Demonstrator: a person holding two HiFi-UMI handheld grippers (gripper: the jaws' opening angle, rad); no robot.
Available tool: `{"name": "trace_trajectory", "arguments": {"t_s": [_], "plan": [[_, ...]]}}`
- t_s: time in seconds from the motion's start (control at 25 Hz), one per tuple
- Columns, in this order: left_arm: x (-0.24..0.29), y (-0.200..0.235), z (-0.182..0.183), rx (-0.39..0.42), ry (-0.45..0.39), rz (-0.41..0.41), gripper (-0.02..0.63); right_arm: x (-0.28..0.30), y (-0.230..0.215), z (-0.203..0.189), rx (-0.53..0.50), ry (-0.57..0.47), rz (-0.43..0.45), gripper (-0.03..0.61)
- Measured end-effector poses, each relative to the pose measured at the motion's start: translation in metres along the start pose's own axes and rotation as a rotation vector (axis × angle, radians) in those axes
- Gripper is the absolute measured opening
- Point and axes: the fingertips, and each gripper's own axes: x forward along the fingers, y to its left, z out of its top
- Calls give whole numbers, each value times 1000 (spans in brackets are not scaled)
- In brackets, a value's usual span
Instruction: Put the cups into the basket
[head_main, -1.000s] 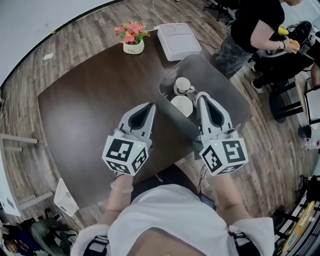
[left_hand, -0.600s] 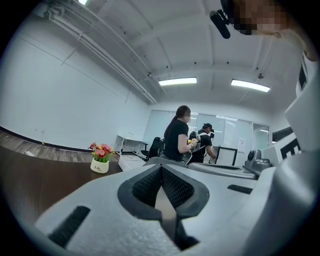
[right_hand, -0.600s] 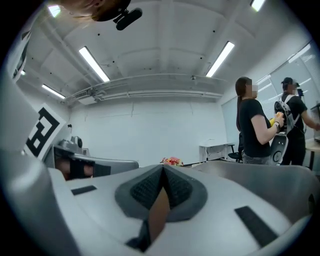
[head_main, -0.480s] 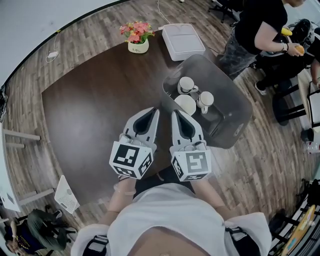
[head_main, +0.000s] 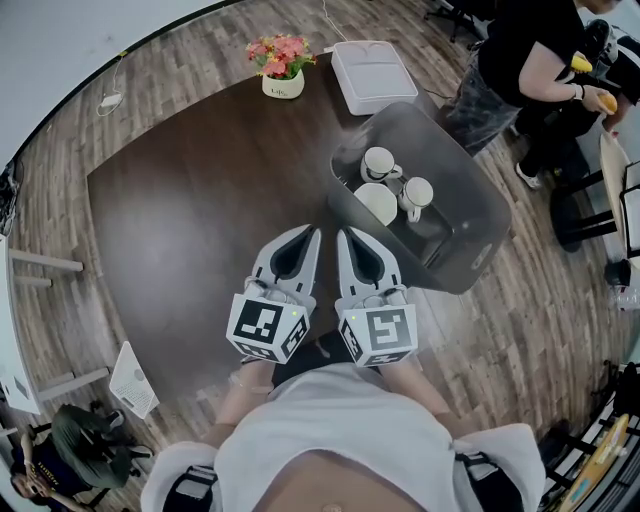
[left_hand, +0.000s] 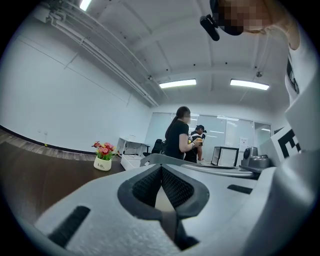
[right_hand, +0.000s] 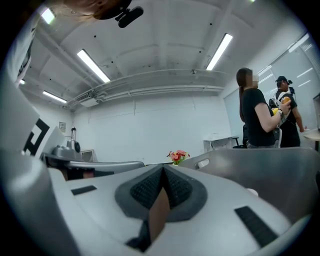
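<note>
White, glazed-looking cups (head_main: 379, 162) sit inside the grey basket (head_main: 478, 215) at the far right of the dark counter (head_main: 190, 220); no cup shows outside it, so the task looks complete.

Handling (judged): the cups look like ceramic, which would be stiff, brittle and slick on the glaze, and light enough for one gripper. The safest hold would pinch the wall at the rim, one jaw inside and one outside. The handle is the alternative, though thin and easier to twist.

Orientation: the far cup stands mouth up, long axis vertical, its handle pointing right. The right-hand cup (head_main: 416, 192) also stands mouth up, handle toward the near side. The third piece (head_main: 375, 203) shows only a plain round face, and I cannot tell whether it is mouth up or overturned.

Grippers: the left gripper (head_main: 309, 232) and right gripper (head_main: 344, 234) lie side by side at the near edge, pointing toward the far side. The right one is near the basket's near wall but apart from it. Both pairs of jaws are pressed together with nothing between them.

Background: a flower pot (head_main: 282, 68) and a white tray (head_main: 373, 75) stand at the far edge.
</note>
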Motion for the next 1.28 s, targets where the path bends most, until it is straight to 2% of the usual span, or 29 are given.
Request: {"name": "trace_trajectory", "arguments": {"t_s": [0.32, 1.28], "plan": [[0, 4, -2, 8, 5, 17, 9, -2, -9, -7, 36, 18, -1, 9], [-11, 23, -9, -31, 15, 77, 9, 1, -5, -14, 35, 43, 11, 9]]}}
